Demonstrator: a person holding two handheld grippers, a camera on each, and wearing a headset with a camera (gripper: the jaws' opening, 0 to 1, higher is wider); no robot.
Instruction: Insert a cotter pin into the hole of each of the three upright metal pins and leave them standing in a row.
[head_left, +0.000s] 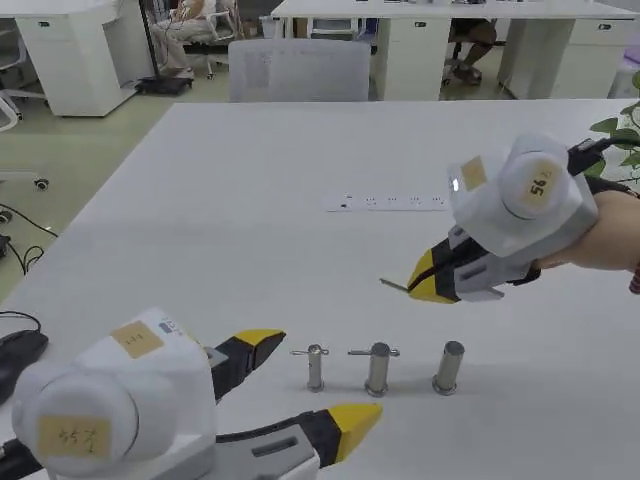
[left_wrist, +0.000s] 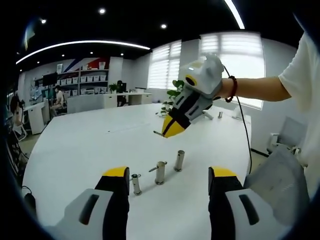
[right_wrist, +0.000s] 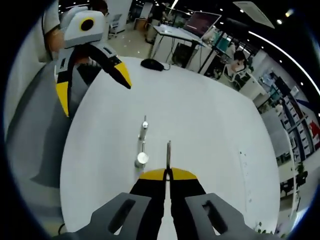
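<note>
1. Cotter pins are carried by two of the three upright metal pins standing in a row on the white table. The left metal pin has the first cotter pin through its hole, and the middle metal pin has the second cotter pin through its own.
2. The right metal pin stands bare, with nothing seen through its top.
3. A third cotter pin is pinched in the right gripper, whose yellow-tipped jaws are closed on it. The thin wire sticks out past the tips.
4. In the head view, the right gripper is held in the air behind the row, roughly over the middle and right metal pins, and well apart from them.
5. In the right gripper view, the held wire points forward from the closed tips. The bare pin's round top lies just to its left, and the other two pins are lined up beyond.
6. The left gripper is held with its jaws wide apart and nothing between them.
7. In the left gripper view, the row stands ahead of the jaws, within the gap between them, and is touched by neither jaw.
8. A power strip lies farther back on the table, and a computer mouse lies at its left edge.
</note>
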